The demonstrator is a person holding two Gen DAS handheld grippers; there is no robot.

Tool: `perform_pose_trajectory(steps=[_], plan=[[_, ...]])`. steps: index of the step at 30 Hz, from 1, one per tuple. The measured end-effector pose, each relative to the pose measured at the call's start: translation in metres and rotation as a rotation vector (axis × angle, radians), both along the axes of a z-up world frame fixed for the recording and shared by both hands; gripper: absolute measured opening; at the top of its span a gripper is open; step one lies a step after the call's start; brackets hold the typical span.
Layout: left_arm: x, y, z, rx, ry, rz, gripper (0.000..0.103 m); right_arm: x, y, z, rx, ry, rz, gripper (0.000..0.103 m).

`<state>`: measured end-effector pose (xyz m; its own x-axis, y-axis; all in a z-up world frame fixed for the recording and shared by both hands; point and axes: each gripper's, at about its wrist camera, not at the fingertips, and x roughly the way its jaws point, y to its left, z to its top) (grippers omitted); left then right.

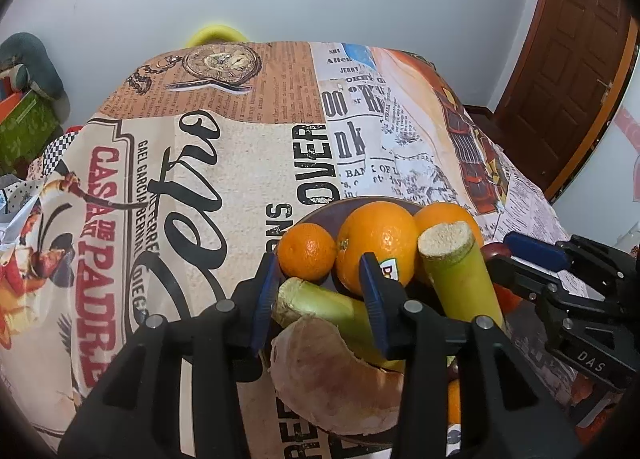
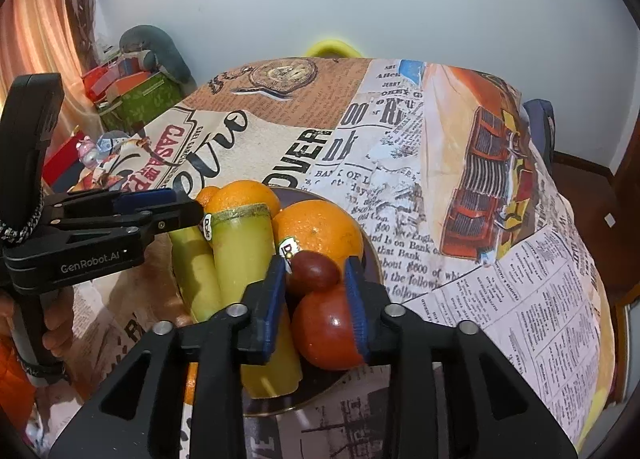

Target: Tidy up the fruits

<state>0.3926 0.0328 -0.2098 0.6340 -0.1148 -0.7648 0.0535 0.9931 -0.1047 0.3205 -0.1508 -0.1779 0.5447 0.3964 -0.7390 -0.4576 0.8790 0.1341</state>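
Observation:
A dark plate [image 2: 370, 255] holds the fruit. In the left wrist view a small mandarin [image 1: 306, 257], two oranges [image 1: 378, 247] and a cut green cane piece [image 1: 460, 279] are piled on it. My left gripper [image 1: 320, 283] is open, its blue pads on either side of a second cane piece [image 1: 316, 301] that lies above a pale curved peel [image 1: 332, 375]. My right gripper [image 2: 316, 263] is open around a small dark red fruit [image 2: 312, 269] resting on a red tomato [image 2: 328, 335], with a gap at each pad. A stickered orange [image 2: 320, 227] sits just behind.
The table [image 1: 224, 187] wears a newspaper-print cloth. A yellow chair [image 1: 214, 33] stands at its far edge and a blue chair [image 2: 540, 119] at the right. Boxes [image 2: 136, 99] pile up at the left. A brown door [image 1: 580, 59] is at the right. A hand [image 2: 56, 335] holds the left gripper's handle.

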Motion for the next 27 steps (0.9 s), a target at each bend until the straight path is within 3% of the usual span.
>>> perform_pose_trajectory(steps=[5, 10, 21, 27], plan=[[-0.01, -0.001, 0.012, 0.001, -0.026, 0.003, 0.041, -0.007, -0.003, 0.01, -0.001, -0.026, -0.007, 0.035], [-0.032, -0.003, 0.043, -0.009, -0.093, -0.001, 0.041, -0.021, -0.007, 0.038, 0.021, -0.078, -0.017, 0.035], [-0.129, -0.014, 0.15, -0.003, -0.365, -0.008, 0.042, -0.097, -0.024, 0.144, 0.111, -0.303, -0.027, 0.035], [-0.192, -0.018, 0.195, -0.016, -0.485, 0.001, 0.046, -0.147, -0.03, 0.183, 0.159, -0.401, -0.029, 0.035]])
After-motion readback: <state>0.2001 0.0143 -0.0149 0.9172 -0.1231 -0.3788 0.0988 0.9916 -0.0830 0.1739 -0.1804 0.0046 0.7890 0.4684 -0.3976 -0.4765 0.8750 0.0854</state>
